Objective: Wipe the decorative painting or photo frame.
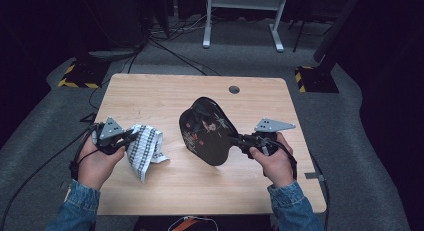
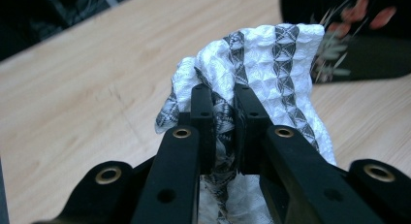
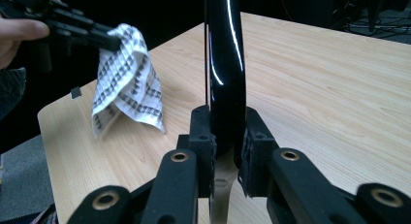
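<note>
From above, the black tray (image 1: 207,132) shows its floral face, tilted over the desk (image 1: 165,93); the right gripper (image 3: 228,136) view shows its glossy edge pinched between the jaws. Left gripper (image 2: 224,118) pinches the checked cloth (image 2: 271,64), whose folds partly hide the tray in its own view

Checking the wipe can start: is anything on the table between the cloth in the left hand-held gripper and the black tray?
Nothing visible. The cloth hangs from the left hand-held gripper; only bare table lies between it and the tray, which the right hand-held gripper holds tilted.
</note>
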{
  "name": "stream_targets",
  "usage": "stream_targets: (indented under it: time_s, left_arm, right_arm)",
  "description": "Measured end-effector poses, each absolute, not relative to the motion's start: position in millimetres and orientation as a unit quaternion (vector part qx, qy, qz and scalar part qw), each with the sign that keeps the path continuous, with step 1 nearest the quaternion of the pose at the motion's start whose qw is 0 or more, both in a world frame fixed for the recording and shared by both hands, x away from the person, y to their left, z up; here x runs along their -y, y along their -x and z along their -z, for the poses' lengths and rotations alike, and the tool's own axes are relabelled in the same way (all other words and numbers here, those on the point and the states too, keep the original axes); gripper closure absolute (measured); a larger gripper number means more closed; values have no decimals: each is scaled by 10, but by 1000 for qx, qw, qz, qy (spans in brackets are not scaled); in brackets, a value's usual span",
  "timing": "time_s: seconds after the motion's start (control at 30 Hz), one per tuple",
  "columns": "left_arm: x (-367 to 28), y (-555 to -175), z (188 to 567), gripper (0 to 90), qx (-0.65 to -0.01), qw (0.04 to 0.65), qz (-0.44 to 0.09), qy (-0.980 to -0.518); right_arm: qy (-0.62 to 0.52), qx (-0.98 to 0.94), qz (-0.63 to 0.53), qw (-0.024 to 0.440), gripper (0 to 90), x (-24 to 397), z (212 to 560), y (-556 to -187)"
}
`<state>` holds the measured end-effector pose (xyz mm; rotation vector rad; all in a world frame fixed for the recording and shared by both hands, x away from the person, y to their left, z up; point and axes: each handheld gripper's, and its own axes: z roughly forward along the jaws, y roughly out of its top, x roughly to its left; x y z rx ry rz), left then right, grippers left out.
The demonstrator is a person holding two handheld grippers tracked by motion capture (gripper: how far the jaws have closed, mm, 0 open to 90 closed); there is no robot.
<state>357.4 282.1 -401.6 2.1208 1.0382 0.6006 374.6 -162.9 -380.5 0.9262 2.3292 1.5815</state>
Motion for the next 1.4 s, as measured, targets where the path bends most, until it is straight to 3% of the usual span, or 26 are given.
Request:
stream_targets:
  time_s: [0.33,0.87,1.07,1.13,1.4]
  left_arm:
    - [-2934,-3743,4350,805,-433,290,-185,-833]
    - [-3031,-3869,4705,785,-453,271,-167,-833]
    - [-3040,-3858,4645,605,-458,287,-181,-822]
    - [-3048,-3846,4593,498,-463,299,-180,-815]
    - [-3064,-3757,4283,443,-452,344,-193,-800]
  right_arm:
    - [-311,-782,-532,89,788,1631,3807,-3747]
    - [-312,-781,-534,88,787,1628,3811,-3751]
    - [-312,-781,-535,88,786,1628,3811,-3750]
    - [-312,-779,-536,86,785,1630,3814,-3751]
    - [-310,-779,-537,90,782,1626,3812,-3742]
